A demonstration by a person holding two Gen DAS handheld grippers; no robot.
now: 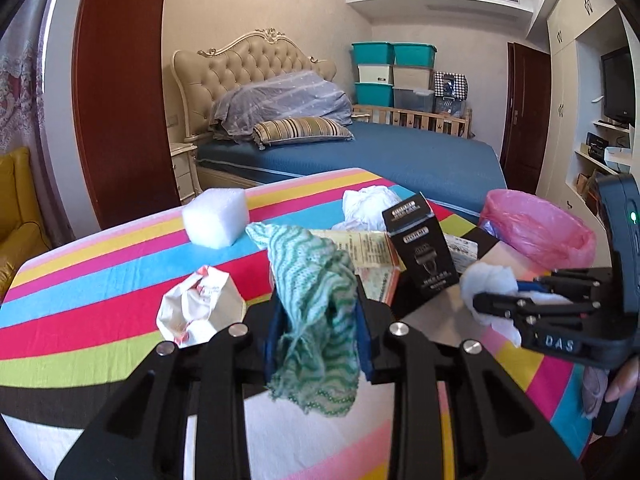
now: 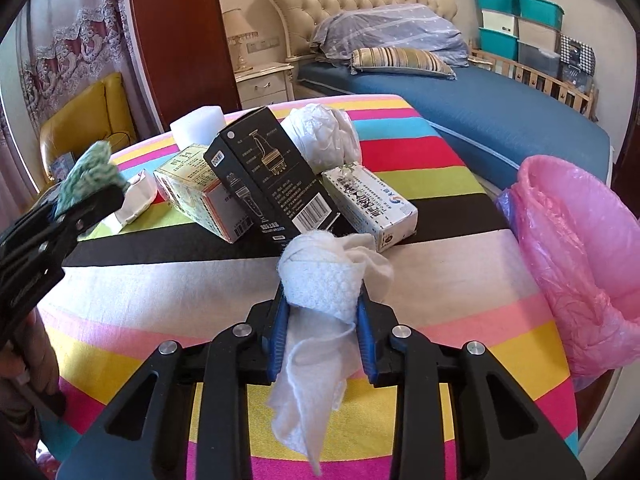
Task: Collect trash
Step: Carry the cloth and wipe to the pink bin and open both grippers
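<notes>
Two tools in view, both clenched on cloth. Left tool [image 1: 320,320] grips one green-and-white knitted rag [image 1: 316,312], pads pressing it on both sides, the loose end hanging below the jaws. Right tool [image 2: 320,316] grips one white fleecy cloth [image 2: 320,280], bunched above the pads, tail hanging down over the desk [image 2: 160,288].

Desk wears a striped cover: pink, yellow, blue, red, green, black, white bands.

Count of loose items on the desk:
- 3 cartons: one black box [image 2: 268,176] tilted, leaning on the other two; one yellowish-green box [image 2: 196,196] to its left; one white-and-green box [image 2: 372,208] to its right.
- 1 white foam block [image 1: 216,216], far side, apart from the pile.
- 1 crumpled white plastic wad [image 2: 324,132] behind the black box.
- 1 crumpled white wrapper with red print [image 1: 200,304], near the left tool; could be a squashed small carton, hard to say from here.

One bin with a pink liner bag [image 2: 580,264] stands at the desk's right edge, mouth open. A purple scrap shows at its left rim.

Neither cloth is over the bin; both sit above the desk, the white one nearer the bin.

Background: one bed [image 1: 400,156] with a blue cover, 1 striped pillow, 1 folded quilt; stacked storage crates behind it, three of them teal.
</notes>
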